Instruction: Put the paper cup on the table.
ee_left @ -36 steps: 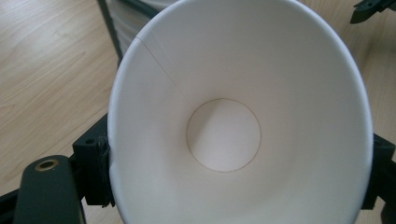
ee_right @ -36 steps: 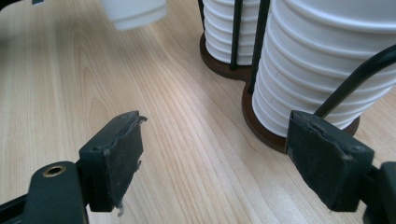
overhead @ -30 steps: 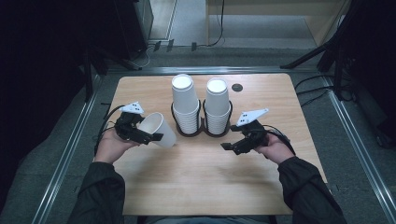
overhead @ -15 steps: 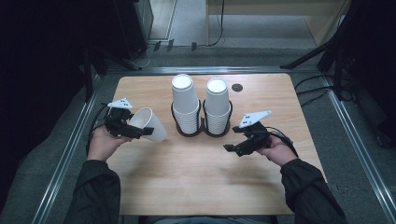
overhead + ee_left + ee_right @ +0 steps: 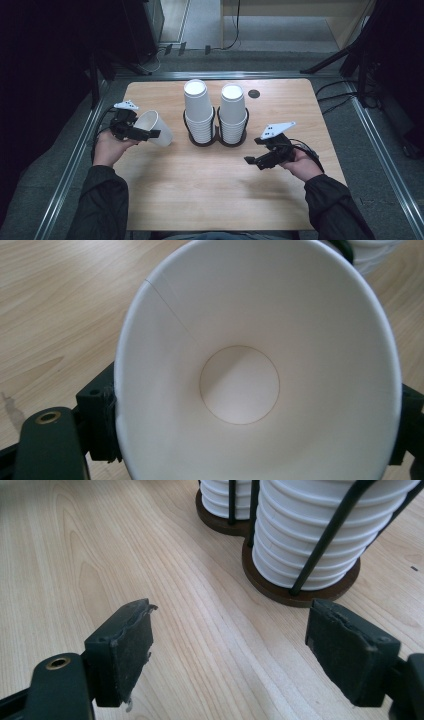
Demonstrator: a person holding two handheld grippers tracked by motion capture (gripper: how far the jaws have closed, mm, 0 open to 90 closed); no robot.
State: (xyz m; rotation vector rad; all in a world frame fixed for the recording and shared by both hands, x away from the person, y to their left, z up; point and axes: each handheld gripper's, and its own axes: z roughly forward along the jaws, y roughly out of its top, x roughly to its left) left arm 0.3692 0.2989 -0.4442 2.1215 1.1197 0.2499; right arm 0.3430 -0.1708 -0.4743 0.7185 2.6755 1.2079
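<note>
high view, left side first: left gripper clamped on a white paper cup, jaws pressed against the cup's wall near the rim, one on each side. cup tipped on its side, mouth turned back toward the hand, base pointing toward the middle of the table. held near the left edge of the wooden table, well apart from the stacks.

left gripper view: same paper cup seen straight into its open mouth, round base at the far end, thin seam running down the inner wall at upper left. black jaws tight against the outer wall at both lower corners of the frame. pale wood grain of the table behind and to the left.

high view, right side: right gripper held low over the table, jaws apart, nothing between them, pointing toward the centre. grey three-cornered plate on top of it.

right gripper view: two black pads spread wide with bare wood between. beyond them, near stack of white paper cups standing in a black wire holder on a round dark wooden base, just beside a second stack farther off.

high view, centre: both cup stacks upright, side by side at the back middle of the table, well apart from each gripper. small dark round mark on the table behind the stacks on the right.
</note>
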